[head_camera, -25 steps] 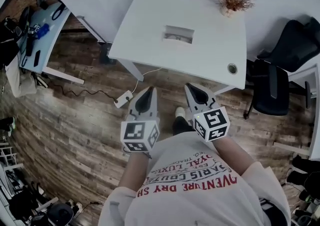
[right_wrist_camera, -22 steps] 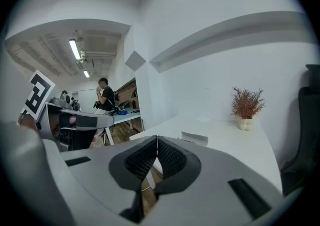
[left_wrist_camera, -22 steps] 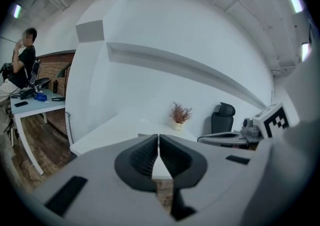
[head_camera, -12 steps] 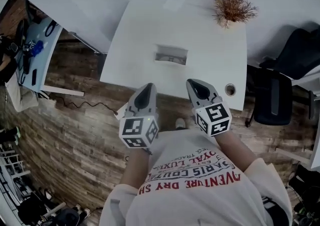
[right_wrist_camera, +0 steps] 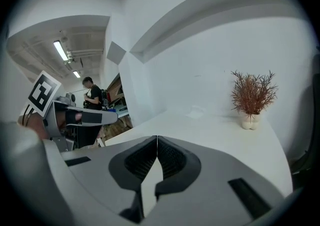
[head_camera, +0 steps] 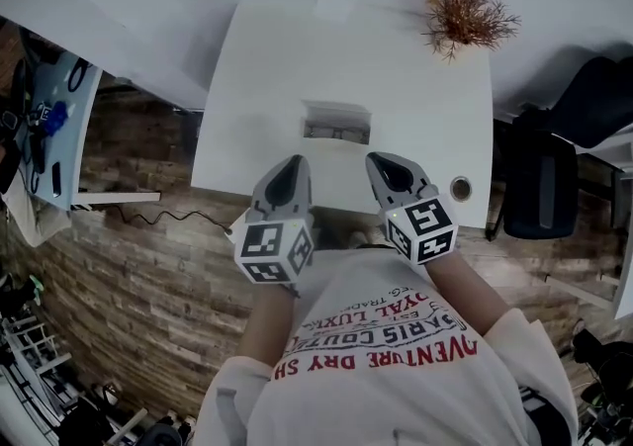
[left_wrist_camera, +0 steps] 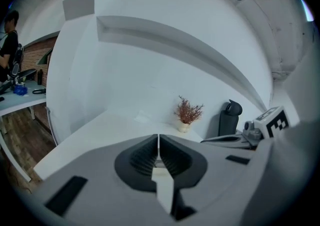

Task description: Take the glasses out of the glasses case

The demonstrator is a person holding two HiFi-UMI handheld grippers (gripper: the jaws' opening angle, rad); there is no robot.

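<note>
Jaws of the grey left gripper (head_camera: 290, 169) are pressing together in the left gripper view, with only a hairline seam between them and nothing pinched. Jaws of the grey right gripper (head_camera: 384, 165) are reading the same in the right gripper view, meeting flat with nothing between. Both tools, each carrying a cube with square markers, are hovering side by side over the near edge of the white rectangular table (head_camera: 257, 88), pointing toward its far side with a gap between them. The pale grey rectangular glasses case (head_camera: 336, 124) is lying on the table just beyond the two tips, roughly between them and touching neither; its contents are too small to make out. A dried reddish-brown plant in a small white pot (head_camera: 467, 14) is standing at the far right corner. A black office chair (head_camera: 539, 187) is sitting right of the table on the brown wood-plank floor (head_camera: 138, 266).
</note>
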